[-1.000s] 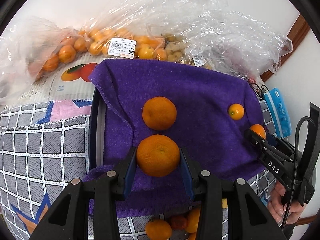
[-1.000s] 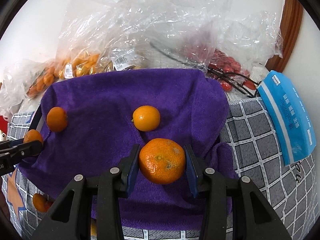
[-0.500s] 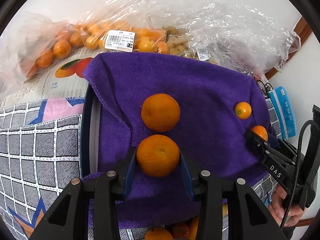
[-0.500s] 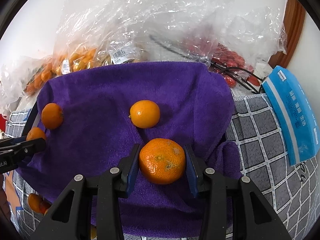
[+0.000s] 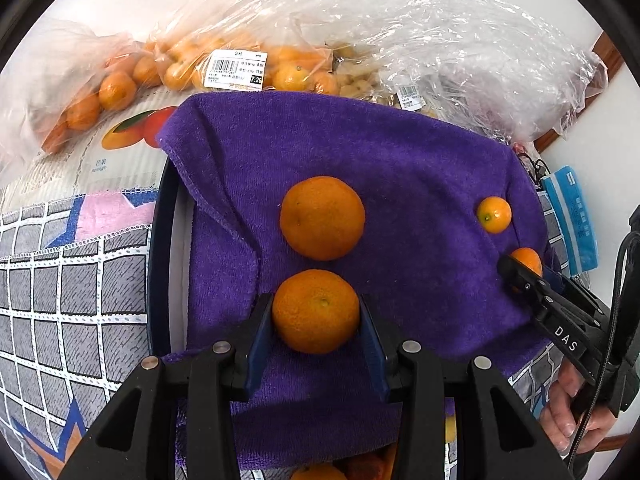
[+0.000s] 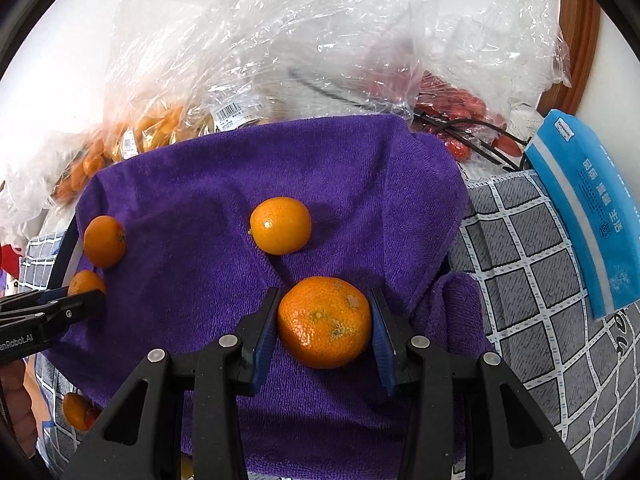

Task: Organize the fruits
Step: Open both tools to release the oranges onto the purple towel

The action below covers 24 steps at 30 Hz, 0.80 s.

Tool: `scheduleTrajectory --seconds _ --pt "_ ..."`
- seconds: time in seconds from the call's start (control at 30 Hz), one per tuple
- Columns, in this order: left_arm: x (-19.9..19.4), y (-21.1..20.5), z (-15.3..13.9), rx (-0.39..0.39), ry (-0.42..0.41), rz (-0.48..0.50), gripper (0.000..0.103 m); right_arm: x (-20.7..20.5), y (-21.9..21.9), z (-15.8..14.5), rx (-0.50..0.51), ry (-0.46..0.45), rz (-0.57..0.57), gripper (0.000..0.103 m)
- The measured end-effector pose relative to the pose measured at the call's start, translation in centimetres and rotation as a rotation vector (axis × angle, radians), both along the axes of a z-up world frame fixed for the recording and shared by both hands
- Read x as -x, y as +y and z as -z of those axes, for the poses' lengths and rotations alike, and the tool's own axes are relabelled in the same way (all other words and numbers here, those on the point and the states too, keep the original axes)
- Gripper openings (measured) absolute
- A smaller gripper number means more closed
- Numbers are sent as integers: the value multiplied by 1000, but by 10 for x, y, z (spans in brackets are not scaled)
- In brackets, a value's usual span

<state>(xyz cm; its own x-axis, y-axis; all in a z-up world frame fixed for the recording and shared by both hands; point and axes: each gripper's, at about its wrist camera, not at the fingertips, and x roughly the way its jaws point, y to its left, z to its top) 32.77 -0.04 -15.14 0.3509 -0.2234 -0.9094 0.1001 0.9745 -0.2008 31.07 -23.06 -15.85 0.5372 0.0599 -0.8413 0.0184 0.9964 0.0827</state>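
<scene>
A purple towel (image 5: 400,168) lies over a dark-rimmed tray (image 5: 160,240). My left gripper (image 5: 316,312) is shut on a mandarin (image 5: 316,304), held just above the towel's near part. Right behind it, a second mandarin (image 5: 322,218) rests on the towel. A small orange fruit (image 5: 494,215) sits far right. My right gripper (image 6: 324,322) is shut on a blemished mandarin (image 6: 324,316) over the towel (image 6: 200,208), with the small fruit (image 6: 280,225) just beyond it. At the left of the right wrist view are the resting mandarin (image 6: 104,241) and the left gripper (image 6: 80,300).
Clear plastic bags (image 5: 400,40) of oranges (image 5: 116,88) and red fruit (image 6: 460,100) pile up behind the tray against the wall. A blue packet (image 6: 588,200) lies right on the checked cloth (image 6: 520,280). Loose fruit (image 6: 76,410) lies by the towel's near edge. A hand (image 5: 568,412) holds the right gripper.
My left gripper has sunk a little toward the towel with its mandarin. The right gripper has hardly moved. Both grips are unchanged.
</scene>
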Motion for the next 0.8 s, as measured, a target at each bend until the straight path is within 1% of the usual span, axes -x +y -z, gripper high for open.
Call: scheduleTrajectory --seconds 0.07,0.17,0.3,0.37,0.5,0.63,0.73,0.8 --pt "0 0 0 16 4 2 44 2 -2 -2 -9 -1 2 44" --pt "2 2 -5 12 -3 -2 48 7 -3 -10 -22 -22 6 52" --pt "10 4 -15 -3 -26 5 49 19 -5 -26 -32 -69 9 59" --pt "15 6 -21 -7 -40 4 49 28 -4 -35 -21 -96 9 60" --pt "34 12 -38 -31 -98 -15 49 45 -3 -48 10 -145 5 59" --pt "59 22 -55 -33 -143 -30 49 63 2 -59 14 -154 12 59" --pt "75 28 -66 -32 -169 -44 49 80 7 -69 15 -180 6 59" --pt "85 35 -68 -20 -170 -53 49 89 13 -70 17 -175 -9 59"
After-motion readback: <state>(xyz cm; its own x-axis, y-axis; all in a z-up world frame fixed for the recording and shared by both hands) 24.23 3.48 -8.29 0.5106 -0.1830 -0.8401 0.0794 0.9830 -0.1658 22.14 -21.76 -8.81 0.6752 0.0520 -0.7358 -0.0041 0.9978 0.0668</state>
